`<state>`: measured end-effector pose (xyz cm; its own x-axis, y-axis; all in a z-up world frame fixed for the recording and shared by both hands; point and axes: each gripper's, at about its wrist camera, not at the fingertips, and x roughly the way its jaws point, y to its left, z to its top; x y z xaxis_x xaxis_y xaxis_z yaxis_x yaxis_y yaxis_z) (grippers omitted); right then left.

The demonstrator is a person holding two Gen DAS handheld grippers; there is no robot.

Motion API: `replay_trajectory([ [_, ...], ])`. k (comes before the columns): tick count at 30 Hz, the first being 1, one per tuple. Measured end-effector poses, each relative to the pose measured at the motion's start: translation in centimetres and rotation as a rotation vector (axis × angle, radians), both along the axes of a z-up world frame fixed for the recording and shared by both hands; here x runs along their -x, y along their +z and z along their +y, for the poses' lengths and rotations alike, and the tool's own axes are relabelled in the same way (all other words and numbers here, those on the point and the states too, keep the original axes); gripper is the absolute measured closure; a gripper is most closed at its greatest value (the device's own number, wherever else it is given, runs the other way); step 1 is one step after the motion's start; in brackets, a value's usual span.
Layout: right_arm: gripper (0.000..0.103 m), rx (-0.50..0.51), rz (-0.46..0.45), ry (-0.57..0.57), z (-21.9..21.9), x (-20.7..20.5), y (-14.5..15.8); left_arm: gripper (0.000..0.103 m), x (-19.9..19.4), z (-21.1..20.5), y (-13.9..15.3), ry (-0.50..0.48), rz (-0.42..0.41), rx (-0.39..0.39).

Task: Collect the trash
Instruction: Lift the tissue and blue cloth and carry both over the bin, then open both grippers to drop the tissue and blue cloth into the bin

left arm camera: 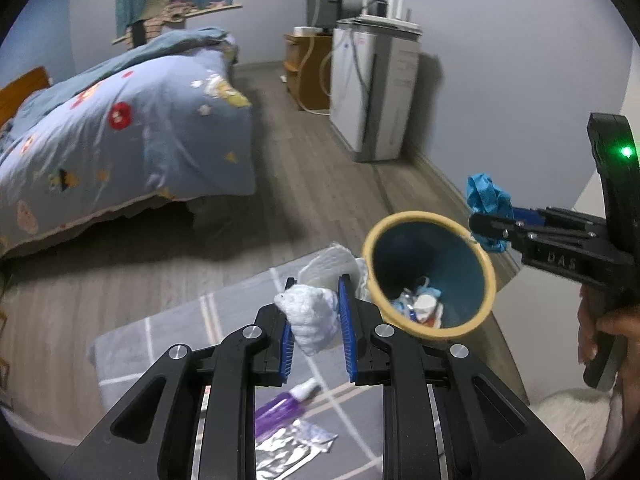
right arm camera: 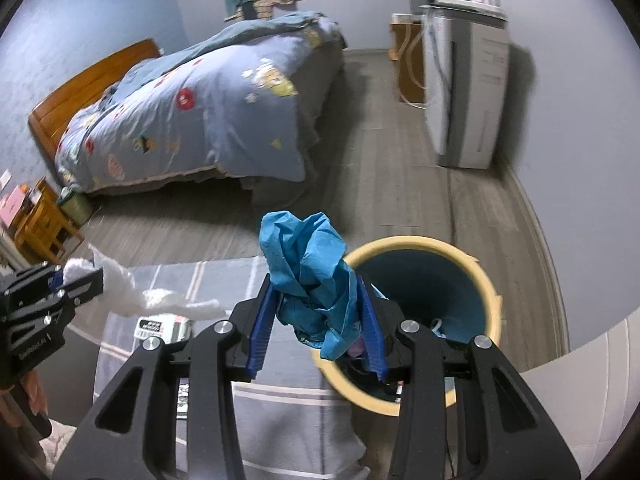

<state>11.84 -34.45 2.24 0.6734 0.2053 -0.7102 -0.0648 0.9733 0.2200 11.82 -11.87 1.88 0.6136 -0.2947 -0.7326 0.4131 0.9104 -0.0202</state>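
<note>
Over by the yellow-rimmed bin (right arm camera: 420, 304), the right tool (right arm camera: 316, 320) pinches a crumpled blue wad (right arm camera: 308, 276) near the rim and the left tool (left arm camera: 316, 320) pinches a white tissue (left arm camera: 310, 316) off to the side, so an early release could drop either onto the floor.

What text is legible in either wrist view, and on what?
"DAS": raised letters on the black body of the right claw, seen in the left wrist view.
Left claw: pale lettering along its body, too blurred to read.
White packet on the grey mat: dark print, unreadable.
Silver foil wrapper: print unreadable.
White appliance: labels on its side, too small and blurred.
</note>
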Motion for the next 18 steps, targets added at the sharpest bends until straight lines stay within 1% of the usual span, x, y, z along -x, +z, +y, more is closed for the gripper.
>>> replay_trajectory([
  [5,0.064,-0.026,0.005,-0.081,-4.0,0.1,-0.8,0.082,-0.3,-2.9,-0.8,-0.057,0.017,-0.011],
  [9,0.064,-0.078,0.025,-0.178,-7.0,-0.2,-2.3,0.082,-0.8,-5.4,-2.0,-0.103,0.048,-0.016],
  [18,0.063,-0.065,0.089,-0.259,-8.4,-1.4,-6.7,0.082,-1.9,-9.9,-4.8,-0.180,0.106,-0.025],
])
